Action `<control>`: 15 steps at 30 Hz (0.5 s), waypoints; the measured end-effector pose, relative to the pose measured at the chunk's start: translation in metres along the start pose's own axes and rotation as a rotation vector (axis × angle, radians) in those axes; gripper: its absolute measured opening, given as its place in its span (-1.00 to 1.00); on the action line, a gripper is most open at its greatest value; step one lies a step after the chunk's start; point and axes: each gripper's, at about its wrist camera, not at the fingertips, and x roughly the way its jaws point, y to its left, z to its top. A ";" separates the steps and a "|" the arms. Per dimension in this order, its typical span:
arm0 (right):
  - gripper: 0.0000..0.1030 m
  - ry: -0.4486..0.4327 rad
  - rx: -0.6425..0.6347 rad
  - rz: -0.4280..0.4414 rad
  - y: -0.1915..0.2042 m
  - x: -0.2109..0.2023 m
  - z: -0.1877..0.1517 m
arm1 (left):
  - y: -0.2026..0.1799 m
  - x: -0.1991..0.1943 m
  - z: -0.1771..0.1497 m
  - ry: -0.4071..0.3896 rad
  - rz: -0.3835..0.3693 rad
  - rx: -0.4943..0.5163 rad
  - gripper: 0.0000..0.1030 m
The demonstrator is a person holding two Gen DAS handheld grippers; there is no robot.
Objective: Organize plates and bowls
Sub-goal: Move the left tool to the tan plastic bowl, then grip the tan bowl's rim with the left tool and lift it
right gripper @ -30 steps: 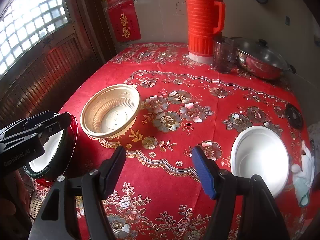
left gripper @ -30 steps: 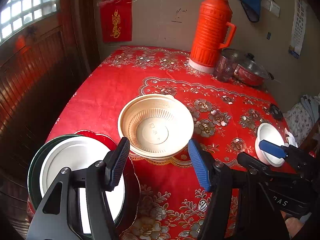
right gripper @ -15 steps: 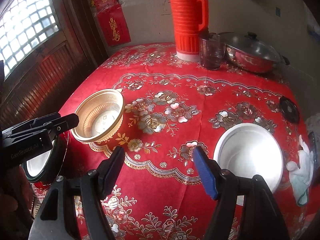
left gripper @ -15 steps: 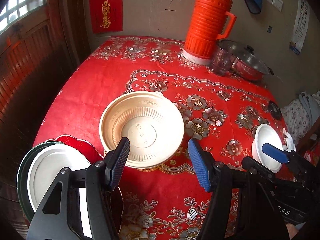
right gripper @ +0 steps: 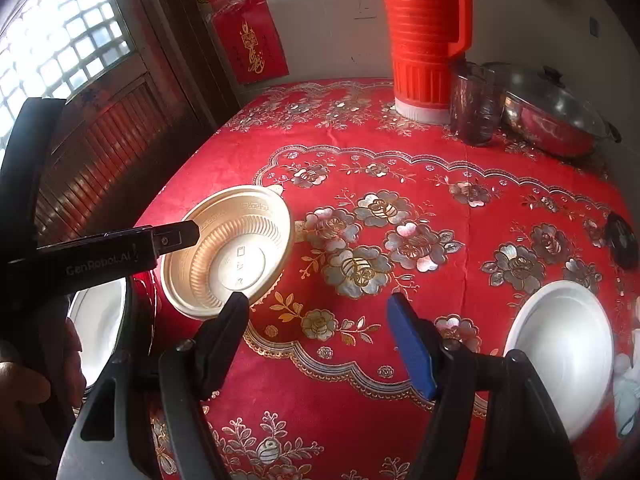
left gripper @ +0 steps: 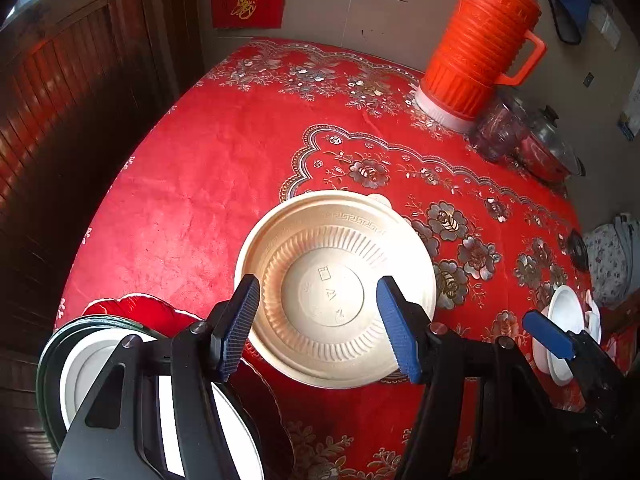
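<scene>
A beige ribbed plastic bowl (left gripper: 332, 288) stands upright on the red flowered tablecloth. My left gripper (left gripper: 318, 332) hovers open just above it, one finger over each side of the inside, pads not touching. At the table's near left edge lies a stack of plates (left gripper: 92, 356), white on green on red, partly hidden by that gripper. My right gripper (right gripper: 324, 344) is open over bare cloth, between the beige bowl (right gripper: 228, 248) on its left and a white bowl (right gripper: 560, 352) on its right. The left gripper's fingertip (right gripper: 176, 236) reaches over the beige bowl's rim.
At the back right stand an orange thermos (left gripper: 480, 40), a glass cup (left gripper: 496, 136) and a lidded steel pot (left gripper: 552, 156). A small black disc (right gripper: 620, 244) lies near the right edge. The table edge drops off on the left beside a wooden panelled wall.
My left gripper has moved forward and down from the plate stack until its fingers sit over the beige bowl. My right gripper has edged forward over the cloth. Both stayed open.
</scene>
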 end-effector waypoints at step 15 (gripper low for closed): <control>0.39 0.054 -0.008 0.016 0.016 0.048 0.013 | 0.027 0.034 0.029 0.083 -0.018 -0.006 0.19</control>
